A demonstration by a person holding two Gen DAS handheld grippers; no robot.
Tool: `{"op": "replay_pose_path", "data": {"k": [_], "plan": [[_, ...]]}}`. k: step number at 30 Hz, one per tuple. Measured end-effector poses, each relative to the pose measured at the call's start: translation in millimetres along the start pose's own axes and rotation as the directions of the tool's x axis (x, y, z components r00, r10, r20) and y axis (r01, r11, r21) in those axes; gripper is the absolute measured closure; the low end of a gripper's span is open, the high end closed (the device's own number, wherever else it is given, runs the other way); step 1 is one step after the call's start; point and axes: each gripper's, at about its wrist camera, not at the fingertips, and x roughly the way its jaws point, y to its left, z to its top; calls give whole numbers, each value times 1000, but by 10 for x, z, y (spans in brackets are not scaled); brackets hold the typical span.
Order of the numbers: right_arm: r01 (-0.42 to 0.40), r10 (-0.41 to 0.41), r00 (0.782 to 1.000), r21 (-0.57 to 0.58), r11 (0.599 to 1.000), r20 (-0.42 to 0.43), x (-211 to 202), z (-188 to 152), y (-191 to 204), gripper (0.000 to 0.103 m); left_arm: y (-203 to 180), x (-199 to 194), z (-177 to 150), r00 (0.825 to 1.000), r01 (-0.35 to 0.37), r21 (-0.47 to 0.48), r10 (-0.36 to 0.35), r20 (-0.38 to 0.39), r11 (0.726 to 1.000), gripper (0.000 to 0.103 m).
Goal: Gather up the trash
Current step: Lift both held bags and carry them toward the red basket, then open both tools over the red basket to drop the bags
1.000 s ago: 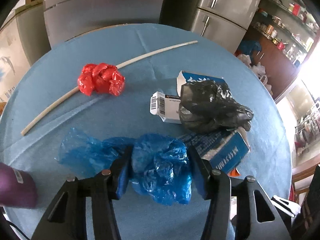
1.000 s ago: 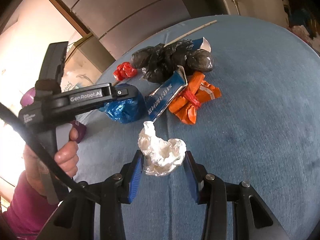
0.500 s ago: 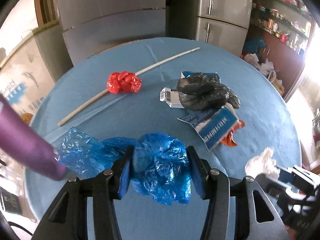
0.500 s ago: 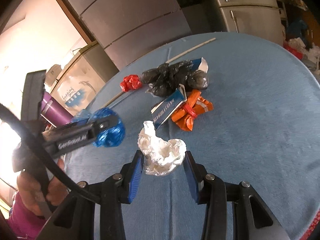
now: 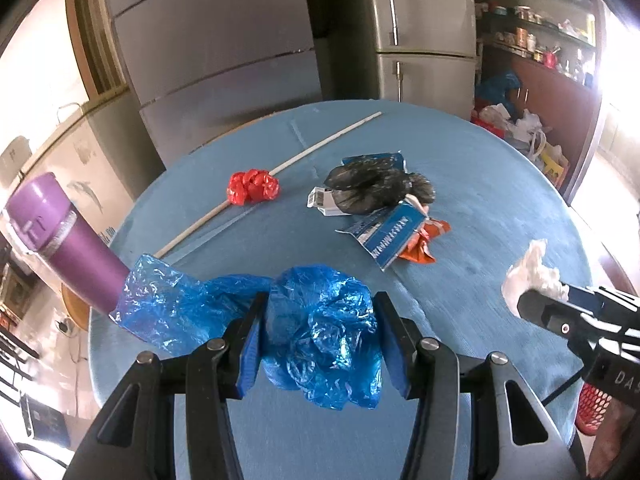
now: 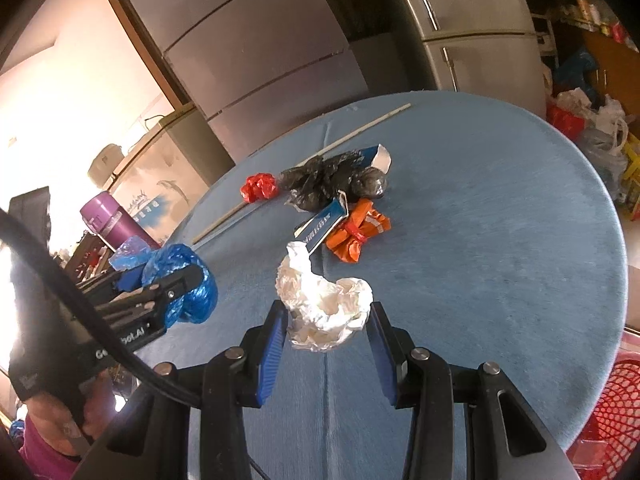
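Between the pads of the left tongs [image 5: 320, 332] sits a crumpled blue plastic bag [image 5: 324, 332], clamped and held clear above the round blue surface [image 5: 500, 200], a loose tail of it trailing off to the left. The right tongs [image 6: 326, 320] are likewise pressed onto a wad of white plastic [image 6: 324, 308], also off the surface. Both pieces look picked up and in carry, so the step in hand is taking them to a bin. A red mesh basket [image 6: 608, 412] shows below the surface's near right edge; I judge it the likely drop point, though its opening is barely visible. The next move calls for bringing each load over it and parting the pads. On the surface remain a red wad [image 5: 252, 190], a black bag [image 5: 372, 190], a blue carton [image 5: 386, 236], an orange wrapper [image 5: 424, 242] and a long white stick [image 5: 280, 168]. A purple bottle [image 5: 60, 248] stands at the left edge.
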Motion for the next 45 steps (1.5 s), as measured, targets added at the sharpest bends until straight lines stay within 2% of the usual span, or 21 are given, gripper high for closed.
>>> {"op": "replay_pose_path", "data": {"k": [13,30,37,45], "plan": [[33,-32,998,-28,999,47,-332,-76,29,59,-197,-250,-90,1000,2,52,-3,22,999,50],[92,-93,994,23,995,54,-632,-263,-303,59,-637,-321,-137,998,62,131,-62,2,989,50],[127,-129,990,52,991,54,-831,-409,-488,59,-909,-345,-178,991,137,168,-134,-28,976,50],[183,-189,981,110,977,48,-1123,-580,-838,59,-1353,-402,-289,958,287,235,-277,-76,929,50]]}}
